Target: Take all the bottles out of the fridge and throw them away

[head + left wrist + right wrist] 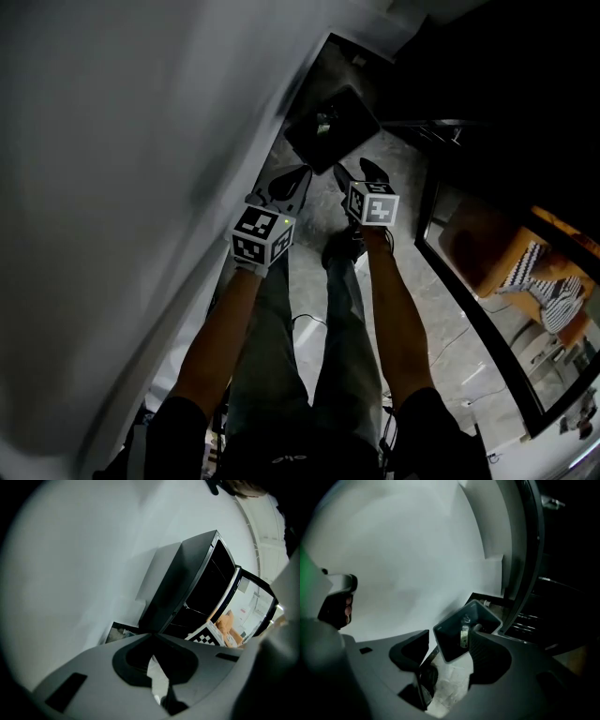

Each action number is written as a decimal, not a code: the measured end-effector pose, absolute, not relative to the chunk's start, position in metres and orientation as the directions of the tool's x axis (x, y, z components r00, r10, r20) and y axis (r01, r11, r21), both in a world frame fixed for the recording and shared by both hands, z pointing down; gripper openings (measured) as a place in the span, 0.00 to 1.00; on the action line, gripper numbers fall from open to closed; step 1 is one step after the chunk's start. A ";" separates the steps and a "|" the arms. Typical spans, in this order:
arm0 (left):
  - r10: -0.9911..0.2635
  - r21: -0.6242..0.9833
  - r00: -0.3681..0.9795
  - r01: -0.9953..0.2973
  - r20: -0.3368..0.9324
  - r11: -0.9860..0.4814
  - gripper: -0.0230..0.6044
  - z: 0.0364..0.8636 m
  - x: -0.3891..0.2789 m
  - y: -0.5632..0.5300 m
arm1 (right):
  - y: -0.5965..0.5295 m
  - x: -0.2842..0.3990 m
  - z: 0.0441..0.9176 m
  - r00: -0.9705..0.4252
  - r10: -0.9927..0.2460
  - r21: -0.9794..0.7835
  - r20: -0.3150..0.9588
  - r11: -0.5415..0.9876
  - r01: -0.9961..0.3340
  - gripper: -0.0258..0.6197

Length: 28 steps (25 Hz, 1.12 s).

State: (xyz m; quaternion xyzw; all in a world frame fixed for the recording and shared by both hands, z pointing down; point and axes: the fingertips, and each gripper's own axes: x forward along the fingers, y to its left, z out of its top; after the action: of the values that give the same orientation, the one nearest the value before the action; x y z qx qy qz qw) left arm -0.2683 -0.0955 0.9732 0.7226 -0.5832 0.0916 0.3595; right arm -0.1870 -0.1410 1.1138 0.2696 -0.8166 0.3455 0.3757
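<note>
A dark open bin [330, 127] stands on the floor by the white wall, just ahead of both grippers. In the right gripper view the bin [480, 616] holds a bottle [464, 635] with a pale label. My right gripper [447, 651] is open in front of the bin with nothing between its jaws; in the head view it [359, 173] is below the bin. My left gripper [289, 185] is beside it on the left, and in its own view it [152, 640] is shut and holds nothing. The black fridge [187, 588] stands beyond, its door [255, 599] swung open.
A white wall [122, 187] runs close along the left. The fridge's glass door [441, 272] stands open on the right, leaving a narrow strip of grey floor [431, 309]. The person's legs and shoes [342, 246] are under the grippers. Cables lie on the floor.
</note>
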 end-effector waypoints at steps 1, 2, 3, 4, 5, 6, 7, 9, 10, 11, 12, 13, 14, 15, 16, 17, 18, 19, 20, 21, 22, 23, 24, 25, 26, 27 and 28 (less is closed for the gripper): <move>-0.779 0.408 0.298 -0.911 0.552 -0.059 0.05 0.964 -0.265 -0.096 | -0.142 -0.182 1.096 -0.575 -0.200 -0.349 0.794 0.625 -0.699 0.43; -0.782 0.404 0.293 -0.913 0.549 -0.058 0.05 0.952 -0.262 -0.098 | -0.144 -0.177 1.078 -0.580 -0.222 -0.338 0.784 0.632 -0.698 0.37; -0.788 0.400 0.288 -0.915 0.543 -0.058 0.05 0.939 -0.258 -0.102 | -0.148 -0.172 1.060 -0.590 -0.246 -0.330 0.769 0.638 -0.696 0.31; -0.796 0.397 0.284 -0.916 0.535 -0.060 0.05 0.926 -0.253 -0.106 | -0.153 -0.167 1.040 -0.602 -0.272 -0.325 0.751 0.641 -0.695 0.25; -0.804 0.396 0.279 -0.916 0.525 -0.060 0.05 0.912 -0.248 -0.110 | -0.158 -0.162 1.019 -0.613 -0.295 -0.324 0.733 0.641 -0.696 0.21; -0.811 0.396 0.275 -0.916 0.517 -0.058 0.05 0.897 -0.242 -0.112 | -0.161 -0.156 0.997 -0.623 -0.315 -0.324 0.716 0.640 -0.696 0.16; -0.816 0.398 0.271 -0.916 0.511 -0.054 0.05 0.881 -0.235 -0.111 | -0.160 -0.150 0.973 -0.632 -0.328 -0.326 0.702 0.641 -0.695 0.10; -0.821 0.407 0.266 -0.912 0.505 -0.045 0.05 0.848 -0.216 -0.106 | -0.152 -0.135 0.925 -0.648 -0.338 -0.332 0.682 0.646 -0.687 0.05; -0.822 0.411 0.268 -0.910 0.502 -0.046 0.05 0.831 -0.205 -0.104 | -0.149 -0.126 0.901 -0.655 -0.341 -0.334 0.674 0.651 -0.682 0.05; -0.825 0.412 0.272 -0.910 0.494 -0.053 0.05 0.814 -0.194 -0.104 | -0.148 -0.117 0.877 -0.663 -0.347 -0.335 0.663 0.655 -0.677 0.05; -0.831 0.408 0.280 -0.910 0.482 -0.070 0.05 0.796 -0.183 -0.108 | -0.150 -0.109 0.853 -0.672 -0.357 -0.333 0.649 0.661 -0.673 0.05; -0.837 0.401 0.289 -0.911 0.465 -0.091 0.05 0.778 -0.171 -0.113 | -0.153 -0.101 0.829 -0.681 -0.370 -0.328 0.632 0.668 -0.667 0.05; -0.842 0.394 0.299 -0.912 0.449 -0.114 0.05 0.760 -0.160 -0.118 | -0.155 -0.091 0.807 -0.690 -0.382 -0.323 0.615 0.676 -0.662 0.05; -0.846 0.388 0.307 -0.912 0.436 -0.131 0.05 0.742 -0.149 -0.120 | -0.154 -0.081 0.785 -0.697 -0.390 -0.318 0.602 0.683 -0.657 0.05; -0.848 0.386 0.313 -0.912 0.427 -0.142 0.05 0.725 -0.137 -0.117 | -0.149 -0.069 0.765 -0.701 -0.394 -0.316 0.594 0.687 -0.654 0.05; -0.850 0.386 0.317 -0.911 0.421 -0.149 0.05 0.708 -0.127 -0.113 | -0.142 -0.056 0.747 -0.703 -0.398 -0.315 0.590 0.688 -0.654 0.05; -0.853 0.386 0.319 -0.910 0.414 -0.153 0.05 0.692 -0.118 -0.109 | -0.136 -0.043 0.730 -0.702 -0.403 -0.314 0.587 0.686 -0.657 0.05; -0.856 0.386 0.321 -0.909 0.405 -0.157 0.05 0.677 -0.110 -0.106 | -0.132 -0.030 0.714 -0.699 -0.411 -0.310 0.585 0.683 -0.661 0.05; -0.860 0.387 0.322 -0.908 0.396 -0.161 0.05 0.663 -0.104 -0.105 | -0.131 -0.018 0.699 -0.695 -0.421 -0.306 0.583 0.679 -0.667 0.05; -0.863 0.391 0.324 -0.906 0.387 -0.164 0.05 0.650 -0.099 -0.103 | -0.129 -0.007 0.687 -0.691 -0.429 -0.304 0.582 0.674 -0.674 0.05; -0.866 0.396 0.326 -0.903 0.379 -0.166 0.05 0.639 -0.094 -0.101 | -0.127 0.004 0.675 -0.688 -0.435 -0.305 0.581 0.667 -0.680 0.05; -0.869 0.401 0.328 -0.900 0.371 -0.169 0.05 0.628 -0.089 -0.098 | -0.125 0.014 0.665 -0.687 -0.441 -0.311 0.578 0.659 -0.685 0.05; -0.872 0.405 0.330 -0.898 0.362 -0.172 0.05 0.618 -0.085 -0.095 | -0.123 0.023 0.655 -0.686 -0.448 -0.319 0.574 0.649 -0.691 0.05; -0.875 0.408 0.334 -0.896 0.351 -0.178 0.05 0.608 -0.082 -0.093 | -0.121 0.031 0.645 -0.685 -0.457 -0.325 0.568 0.640 -0.697 0.05; -0.877 0.411 0.340 -0.892 0.340 -0.187 0.05 0.597 -0.079 -0.091 | -0.120 0.039 0.635 -0.683 -0.468 -0.329 0.561 0.631 -0.703 0.05; -0.878 0.414 0.349 -0.889 0.329 -0.198 0.05 0.587 -0.076 -0.089 | -0.118 0.046 0.626 -0.680 -0.480 -0.331 0.554 0.623 -0.709 0.05; -0.877 0.415 0.359 -0.885 0.318 -0.212 0.05 0.577 -0.072 -0.087 | -0.115 0.053 0.617 -0.676 -0.493 -0.330 0.547 0.615 -0.716 0.05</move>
State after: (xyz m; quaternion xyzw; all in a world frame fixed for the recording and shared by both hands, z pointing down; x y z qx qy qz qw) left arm -0.0717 -0.0867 0.5774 0.7784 -0.5660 0.0071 0.2716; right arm 0.0527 -0.1148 0.6166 0.3454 -0.8748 0.2701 0.2060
